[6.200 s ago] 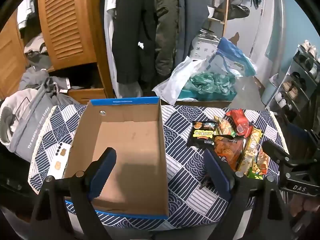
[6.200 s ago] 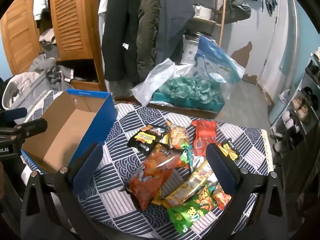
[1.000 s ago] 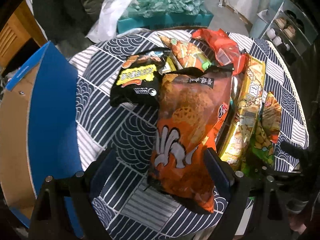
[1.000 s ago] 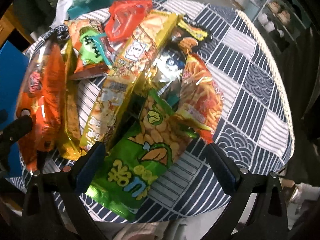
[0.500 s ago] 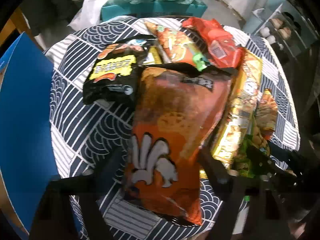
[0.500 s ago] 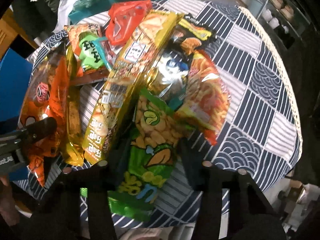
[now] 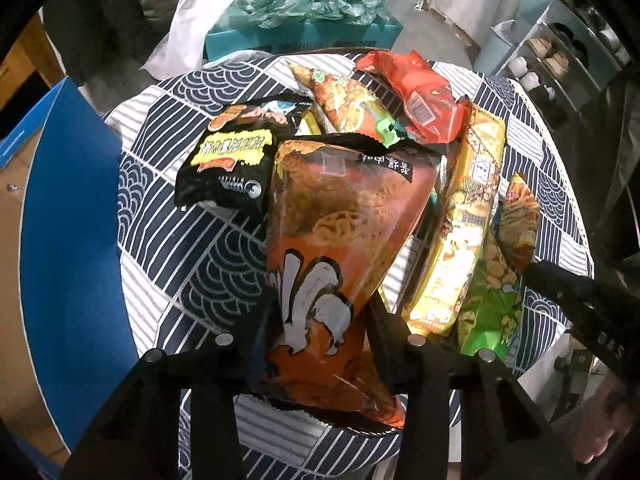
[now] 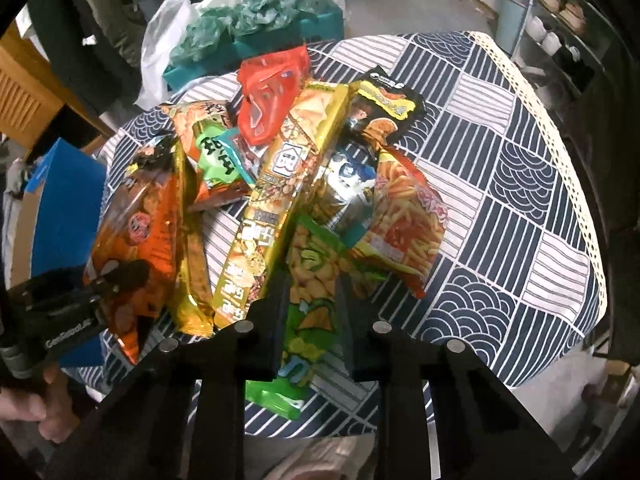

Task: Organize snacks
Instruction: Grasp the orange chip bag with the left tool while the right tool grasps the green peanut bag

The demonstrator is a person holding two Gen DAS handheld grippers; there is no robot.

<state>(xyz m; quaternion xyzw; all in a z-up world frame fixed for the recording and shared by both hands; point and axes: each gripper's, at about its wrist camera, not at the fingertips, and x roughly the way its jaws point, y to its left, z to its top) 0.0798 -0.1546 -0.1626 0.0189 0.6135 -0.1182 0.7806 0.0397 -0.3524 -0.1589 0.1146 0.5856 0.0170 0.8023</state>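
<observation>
A pile of snack bags lies on the patterned tablecloth (image 7: 168, 248). My left gripper (image 7: 320, 320) is shut on the near end of the big orange chip bag (image 7: 340, 216). My right gripper (image 8: 310, 304) is shut on the green peanut bag (image 8: 310, 280). Beside them lie a black-and-yellow bag (image 7: 228, 164), a long gold bag (image 8: 280, 184), a red bag (image 8: 272, 88) and a red-orange fries bag (image 8: 404, 216). The blue-walled cardboard box (image 7: 68, 248) stands at the left. The left gripper also shows in the right wrist view (image 8: 80, 300) on the orange bag (image 8: 140, 216).
Past the table's far edge is a teal box with green bags (image 7: 312, 4) and a white plastic bag (image 7: 188, 16). Shoe racks (image 7: 560, 48) stand at the right. The cloth's lace edge (image 8: 560, 128) marks the table's right rim.
Both grippers moved down to the pile and closed: the left one on the orange bag, the right one on the green bag. Half a second ago both jaws stood wider.
</observation>
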